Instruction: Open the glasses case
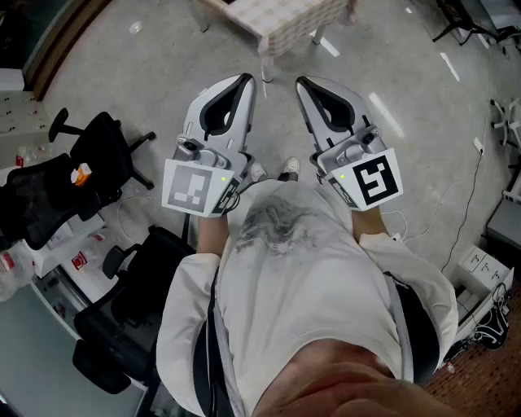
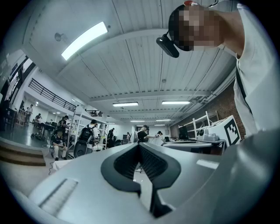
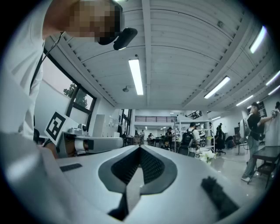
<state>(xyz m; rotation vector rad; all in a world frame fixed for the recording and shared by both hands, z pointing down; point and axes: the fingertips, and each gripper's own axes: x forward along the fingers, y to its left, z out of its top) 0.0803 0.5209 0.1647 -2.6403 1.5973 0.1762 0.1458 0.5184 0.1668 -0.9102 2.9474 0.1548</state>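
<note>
No glasses case shows in any view. The person holds both grippers side by side in front of the chest, pointing forward over the floor. My left gripper (image 1: 244,79) has its jaws pressed together with nothing between them; in the left gripper view the tips (image 2: 139,144) meet against a background of a large hall. My right gripper (image 1: 303,81) is shut and empty too, and in the right gripper view its tips (image 3: 140,147) close on a thin seam. The marker cubes sit near the person's hands.
A table with a checked cloth (image 1: 285,20) stands ahead on the pale floor. Black office chairs (image 1: 89,155) and a desk edge crowd the left. Boxes (image 1: 482,273) and cables lie at the right. Several people stand far off in the hall (image 3: 190,135).
</note>
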